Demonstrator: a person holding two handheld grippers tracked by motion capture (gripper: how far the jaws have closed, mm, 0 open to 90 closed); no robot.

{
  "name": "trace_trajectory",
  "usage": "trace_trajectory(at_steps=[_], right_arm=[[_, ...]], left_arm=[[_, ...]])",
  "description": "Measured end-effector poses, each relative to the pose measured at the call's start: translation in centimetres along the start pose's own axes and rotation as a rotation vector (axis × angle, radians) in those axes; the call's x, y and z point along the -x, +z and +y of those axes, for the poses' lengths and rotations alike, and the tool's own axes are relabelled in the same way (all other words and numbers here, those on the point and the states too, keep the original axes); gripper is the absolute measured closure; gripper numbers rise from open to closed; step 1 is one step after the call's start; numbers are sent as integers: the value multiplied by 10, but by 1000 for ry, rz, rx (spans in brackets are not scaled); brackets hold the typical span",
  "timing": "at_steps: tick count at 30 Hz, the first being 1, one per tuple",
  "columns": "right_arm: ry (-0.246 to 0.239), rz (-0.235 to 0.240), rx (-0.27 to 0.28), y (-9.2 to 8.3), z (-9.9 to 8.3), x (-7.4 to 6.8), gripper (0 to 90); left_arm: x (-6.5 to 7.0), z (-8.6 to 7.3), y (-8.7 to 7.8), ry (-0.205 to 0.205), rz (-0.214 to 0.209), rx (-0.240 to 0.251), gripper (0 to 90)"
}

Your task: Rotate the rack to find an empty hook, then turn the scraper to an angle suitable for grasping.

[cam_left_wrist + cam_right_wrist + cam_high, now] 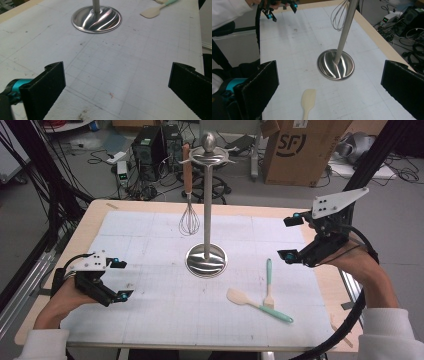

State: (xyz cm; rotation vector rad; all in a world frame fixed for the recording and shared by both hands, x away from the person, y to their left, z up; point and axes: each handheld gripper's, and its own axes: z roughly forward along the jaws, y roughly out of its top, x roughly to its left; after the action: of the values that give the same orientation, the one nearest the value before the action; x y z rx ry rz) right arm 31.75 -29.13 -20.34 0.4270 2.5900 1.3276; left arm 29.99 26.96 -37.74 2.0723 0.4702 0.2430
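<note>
1. A whisk (189,218) already hangs on the utensil stand (207,261).
2. The spatula (258,305) and fork (269,285) lie crossed on the surface (150,320), near the stand's base, apparently left to hang.
3. The right gripper (292,238) hovers above them, fingers released and empty.
4. The left gripper (121,280) waits well apart, fingers likewise spread.

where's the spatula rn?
High view: the spatula lies flat on the mat, right of centre, just in front of the stand's base, crossing the fork.
</note>
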Motion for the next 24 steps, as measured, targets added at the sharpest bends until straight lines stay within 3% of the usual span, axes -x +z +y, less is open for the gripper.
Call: trace_trajectory(at_steps=[16, 24], right_arm=[[18, 2, -56, 14, -40, -9, 2], [32, -21, -81, 12, -53, -12, 2]], left_arm=[[2, 0, -5, 4, 3, 9, 17], [3, 0, -5, 7, 7, 7, 17]])
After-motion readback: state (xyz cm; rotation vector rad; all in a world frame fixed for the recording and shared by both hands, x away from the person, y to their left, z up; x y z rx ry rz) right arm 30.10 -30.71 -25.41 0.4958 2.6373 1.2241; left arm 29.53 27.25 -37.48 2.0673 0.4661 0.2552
